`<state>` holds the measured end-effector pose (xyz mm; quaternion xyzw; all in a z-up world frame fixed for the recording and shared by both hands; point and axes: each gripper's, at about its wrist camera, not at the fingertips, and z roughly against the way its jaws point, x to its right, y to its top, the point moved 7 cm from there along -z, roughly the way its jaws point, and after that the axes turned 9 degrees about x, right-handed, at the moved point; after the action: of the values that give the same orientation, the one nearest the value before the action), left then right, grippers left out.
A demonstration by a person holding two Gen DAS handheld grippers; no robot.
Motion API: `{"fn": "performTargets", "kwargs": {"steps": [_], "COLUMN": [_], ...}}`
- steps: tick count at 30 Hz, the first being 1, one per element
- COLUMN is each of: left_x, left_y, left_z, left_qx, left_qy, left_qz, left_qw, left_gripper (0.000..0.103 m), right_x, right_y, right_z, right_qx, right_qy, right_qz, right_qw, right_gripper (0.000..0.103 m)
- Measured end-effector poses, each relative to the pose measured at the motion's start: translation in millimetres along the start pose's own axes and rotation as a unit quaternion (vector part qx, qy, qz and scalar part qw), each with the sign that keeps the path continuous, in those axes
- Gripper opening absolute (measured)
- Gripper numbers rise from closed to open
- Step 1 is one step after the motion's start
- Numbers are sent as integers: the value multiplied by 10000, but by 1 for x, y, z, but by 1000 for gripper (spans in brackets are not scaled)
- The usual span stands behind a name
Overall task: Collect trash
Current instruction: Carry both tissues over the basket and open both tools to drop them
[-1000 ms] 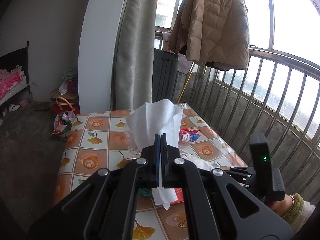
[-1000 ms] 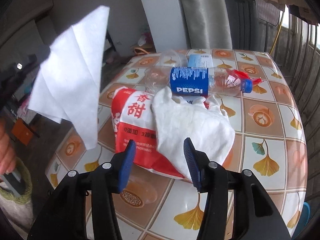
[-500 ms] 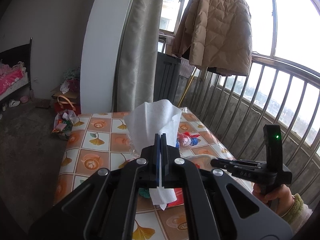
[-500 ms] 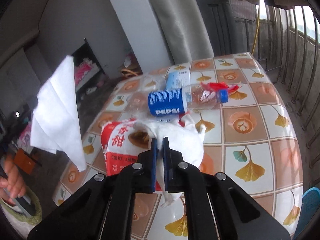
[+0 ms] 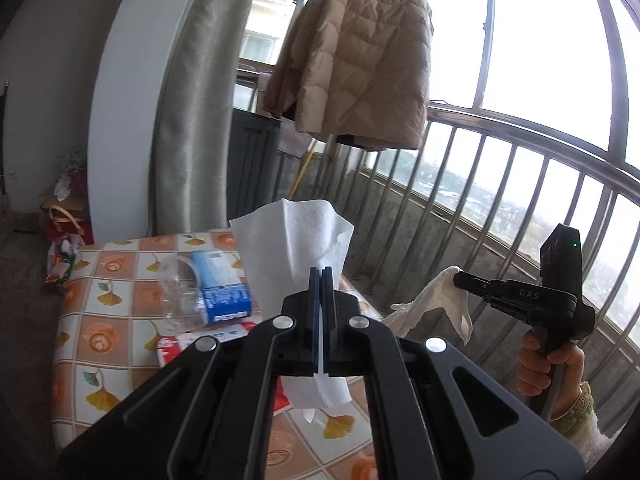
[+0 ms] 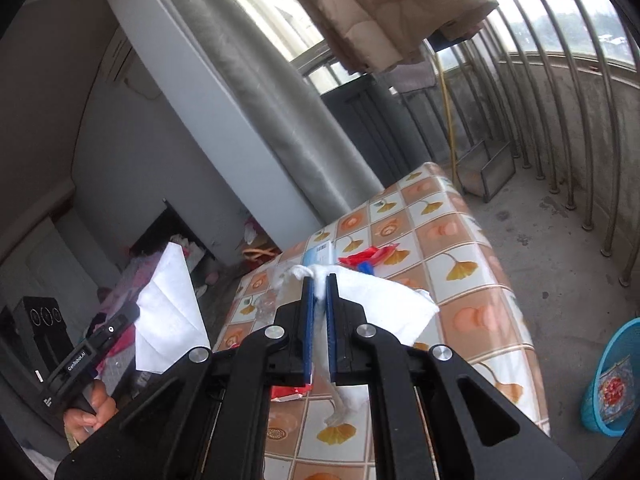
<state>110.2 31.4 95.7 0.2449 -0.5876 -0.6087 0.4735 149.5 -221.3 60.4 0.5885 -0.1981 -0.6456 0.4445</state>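
The left tongs [image 5: 320,280] are black plastic with 2 thin blue pads at the tips. 4 round silver screws [image 5: 284,322] sit on the arms behind them. The right tongs [image 6: 319,285] look the same, black with blue pads and 4 silver screws. From the side, the right tongs have white letters and a black box on top with a tiny green light [image 5: 575,245]. The right hand [image 5: 550,372] wears a fuzzy green cuff [image 5: 578,410] and a thin bangle.

The right gripper [image 6: 319,280] now clamps the crumpled tissue [image 6: 384,300] and holds it lifted clear of the table [image 6: 472,240].
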Motion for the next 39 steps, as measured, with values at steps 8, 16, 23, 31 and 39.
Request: {"fn": "performTargets", "kwargs": {"steps": [8, 16, 23, 31, 39], "left_x": [120, 252, 340, 394, 410], "left_y": [-30, -108, -217, -323, -339], "left_z": [-69, -171, -258, -335, -362], "left_qx": [-534, -1822, -3274, -4033, -4036], "left_qy": [-1386, -2526, -2803, -2385, -2188], "left_qz": [-241, -467, -638, -856, -622], "left_qw": [9886, 9491, 9001, 8793, 8862], "left_gripper": [0, 0, 0, 0, 36], "right_x": [115, 237, 336, 417, 483], "right_y": [7, -25, -61, -85, -107], "right_z": [104, 183, 208, 190, 178], "right_qx": [631, 1053, 1125, 1051, 903], "right_qy": [-1209, -2450, -2982, -3184, -3552], "right_qz": [-796, -1849, -2682, -3365, -3832], "right_qw": [9875, 9459, 9091, 8800, 8478], "right_gripper": [6, 6, 6, 10, 49]}}
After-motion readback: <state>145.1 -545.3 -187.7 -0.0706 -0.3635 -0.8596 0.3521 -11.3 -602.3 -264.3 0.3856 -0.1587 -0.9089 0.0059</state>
